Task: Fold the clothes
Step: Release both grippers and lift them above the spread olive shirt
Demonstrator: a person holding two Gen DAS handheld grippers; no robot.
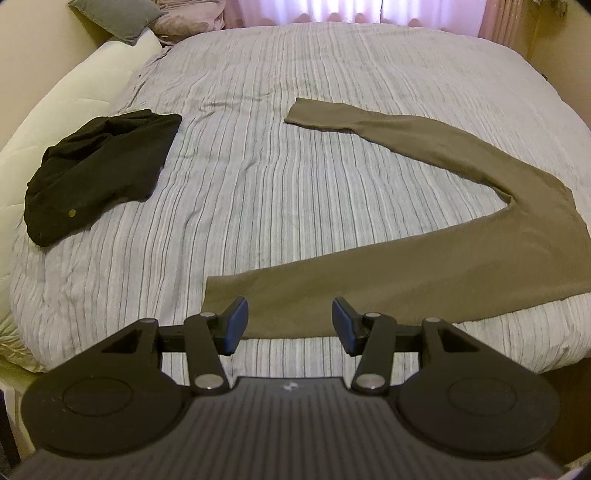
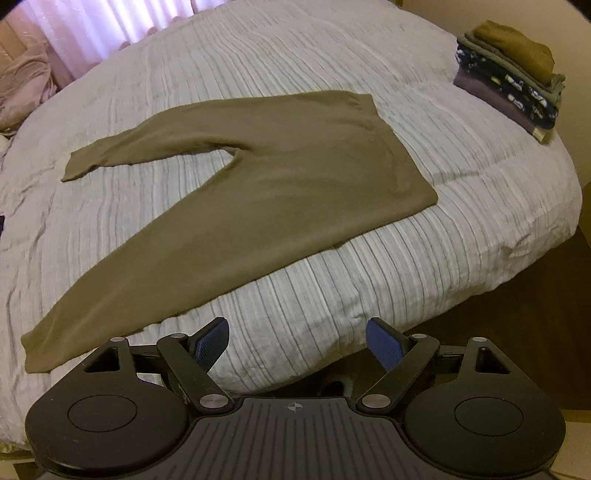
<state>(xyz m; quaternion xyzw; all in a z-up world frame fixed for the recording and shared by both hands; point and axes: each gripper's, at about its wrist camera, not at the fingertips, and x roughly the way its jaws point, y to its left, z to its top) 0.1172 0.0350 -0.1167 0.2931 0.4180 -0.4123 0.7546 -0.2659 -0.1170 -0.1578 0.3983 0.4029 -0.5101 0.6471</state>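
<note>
An olive long-sleeved top (image 1: 424,273) lies flat on the striped grey bedspread (image 1: 258,177), folded in half lengthwise, one sleeve stretched out to the far left. It also shows in the right wrist view (image 2: 258,184). My left gripper (image 1: 290,321) is open and empty, hovering just over the top's near hem. My right gripper (image 2: 297,343) is open and empty, above the bed's near edge, short of the top's long edge. A crumpled black garment (image 1: 99,173) lies at the left of the bed.
A stack of folded clothes (image 2: 517,77) sits at the bed's far right corner. Pillows (image 1: 122,18) and a cream headboard (image 1: 66,103) are at the left. Pink curtains (image 1: 351,11) hang behind. The bed drops off to dark floor (image 2: 498,314) at the right.
</note>
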